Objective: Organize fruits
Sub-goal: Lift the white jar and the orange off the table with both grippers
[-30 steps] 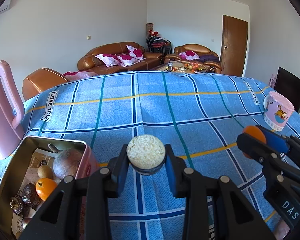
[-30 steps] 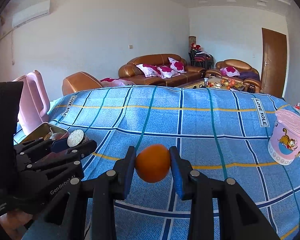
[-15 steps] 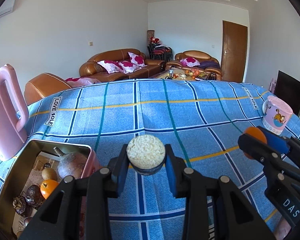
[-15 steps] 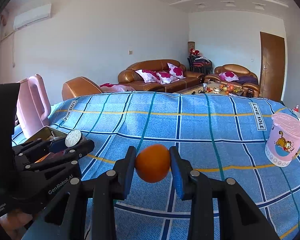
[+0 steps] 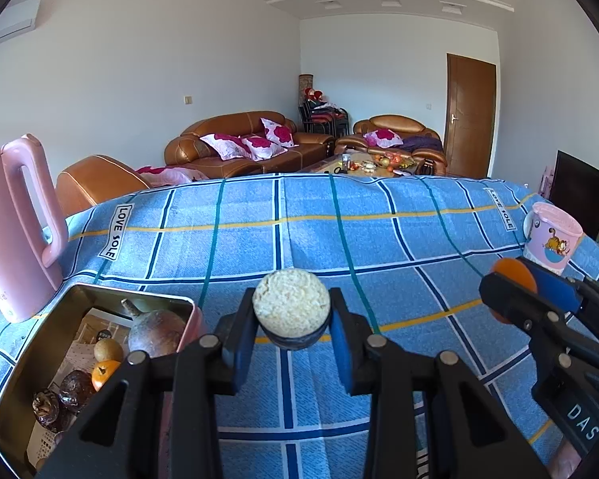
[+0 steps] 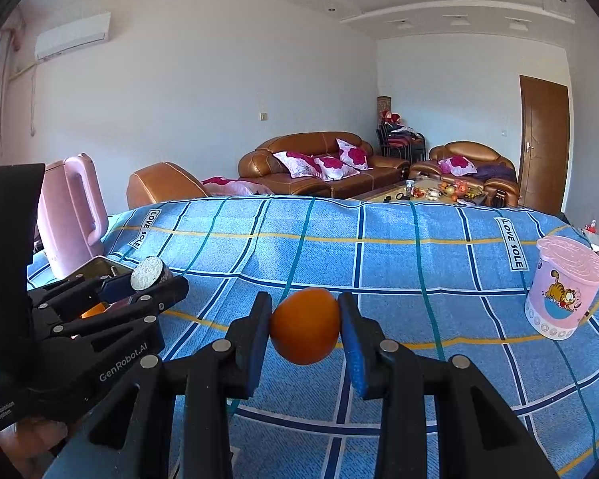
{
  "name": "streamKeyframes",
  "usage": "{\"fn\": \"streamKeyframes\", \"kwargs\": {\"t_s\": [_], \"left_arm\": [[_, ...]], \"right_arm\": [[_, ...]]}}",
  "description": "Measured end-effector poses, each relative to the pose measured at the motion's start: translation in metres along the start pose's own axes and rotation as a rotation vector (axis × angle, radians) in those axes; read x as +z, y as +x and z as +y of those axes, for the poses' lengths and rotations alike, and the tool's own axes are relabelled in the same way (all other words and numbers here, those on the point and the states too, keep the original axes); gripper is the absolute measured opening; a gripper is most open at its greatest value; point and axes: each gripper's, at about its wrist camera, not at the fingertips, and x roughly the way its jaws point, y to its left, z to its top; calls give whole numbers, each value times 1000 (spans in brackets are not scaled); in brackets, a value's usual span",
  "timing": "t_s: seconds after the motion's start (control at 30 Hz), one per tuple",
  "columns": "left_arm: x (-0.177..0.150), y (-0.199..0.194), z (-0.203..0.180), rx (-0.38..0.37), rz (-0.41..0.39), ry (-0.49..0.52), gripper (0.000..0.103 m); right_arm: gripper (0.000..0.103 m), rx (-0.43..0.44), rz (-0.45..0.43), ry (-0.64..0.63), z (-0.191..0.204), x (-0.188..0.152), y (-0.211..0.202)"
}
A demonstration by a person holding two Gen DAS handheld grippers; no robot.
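My left gripper is shut on a round puck with a pale grainy top and a dark base, held above the blue checked tablecloth. Just left of it stands an open metal tin holding a brown stemmed fruit, a small orange, a tan fruit and dark wrinkled ones. My right gripper is shut on an orange, also above the cloth. In the right wrist view the left gripper sits at the left with the puck.
A pink kettle stands behind the tin at the table's left edge. A pink cartoon cup stands at the right. Brown sofas and a low table lie beyond the far edge. A hand shows under the left gripper.
Both views have tipped upward a little, so the table and tin sit lower in frame. Each gripper keeps its hold; the puck and orange stay between the fingers.
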Motion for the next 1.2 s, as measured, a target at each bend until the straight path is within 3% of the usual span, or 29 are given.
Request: {"fn": "streamKeyframes", "kwargs": {"t_s": [0.63, 1.2], "left_arm": [[-3, -15, 3, 22, -54, -8, 36], [-19, -38, 16, 35, -32, -16, 36]], "right_arm": [[36, -4, -71, -24, 5, -2, -15], [36, 7, -80, -60, 25, -8, -31]]}}
